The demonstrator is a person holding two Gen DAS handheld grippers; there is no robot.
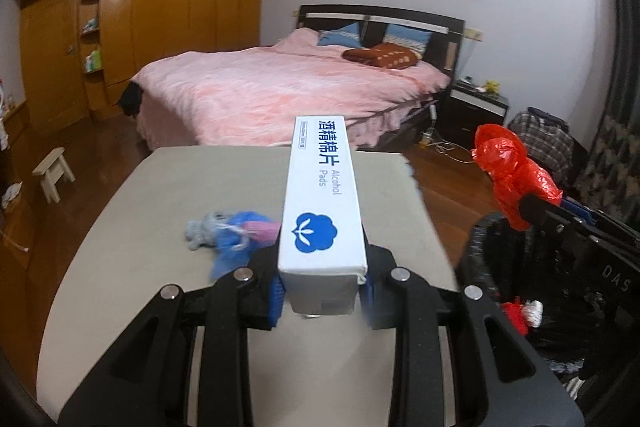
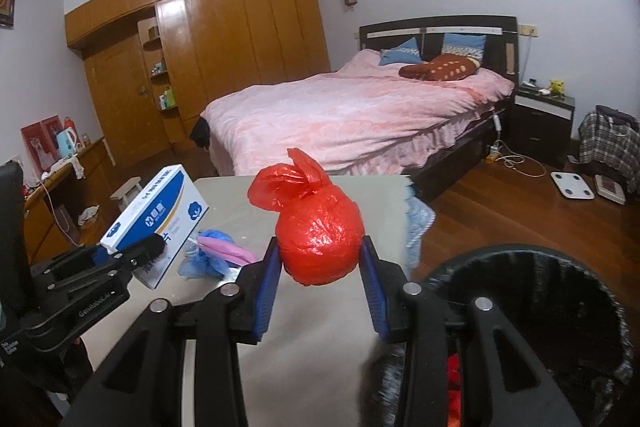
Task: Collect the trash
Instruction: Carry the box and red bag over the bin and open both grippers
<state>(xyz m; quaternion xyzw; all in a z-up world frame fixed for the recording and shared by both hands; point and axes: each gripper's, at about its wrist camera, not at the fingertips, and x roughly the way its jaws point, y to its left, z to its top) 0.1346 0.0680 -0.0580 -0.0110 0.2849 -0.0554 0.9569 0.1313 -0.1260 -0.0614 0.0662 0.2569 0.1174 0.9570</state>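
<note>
Risk-wise, biggest worry is the black-lined trash bin [image 2: 532,307] sitting near right, off the table [image 1: 160,187] edge: the left gripper [image 1: 323,291] is clamped on only the near end of a long alcohol pads box [image 1: 322,203], so it could lever out or miss the rim. The right gripper [image 2: 322,273] squeezes a knotted red bag [image 2: 318,239], slippery plastic, might pop free. Blue and pink scraps [image 2: 216,255] sit on the table. Box reads "酒精棉片 Alcohol Pads"; the left gripper says "GenRobot.AI".
</note>
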